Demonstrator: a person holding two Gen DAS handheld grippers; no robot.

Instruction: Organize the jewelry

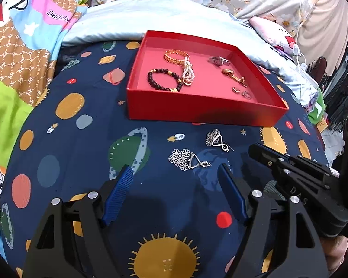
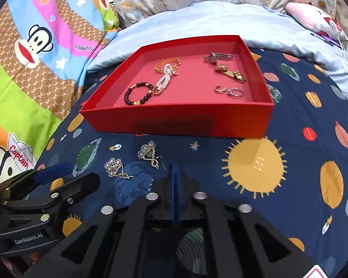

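Bed: dark space-print bedsheet (image 1: 85, 139) over a soft, uneven surface.

Red tray (image 1: 206, 108) sits far centre on the sheet. Already inside: gold bracelet (image 1: 174, 56), dark bead bracelet (image 1: 164, 80), pearl strand (image 1: 188, 71), two watches, two small rings at the near right corner.

Left to sort: two silver filigree earrings, both on the sheet just near of the tray's front wall. Left earring (image 1: 188, 159), right earring (image 1: 217, 139), close together but apart.

Left gripper (image 1: 176, 173): fingers wide apart, empty, the left earring just beyond the tips.

Right gripper (image 2: 175, 169): fingers almost together, only a thin gap, nothing between them; the right earring lies just left of the tips.

Risks, judged:
- Earrings lie flat and thin on yielding fabric; closing fingers may pinch sheet instead, or push the piece down into it.
- Ear hooks could snag the weave or each other, dragging both.
- The two grippers stand near each other; simultaneous reaches could collide.
- A low carry could clip the tray wall.
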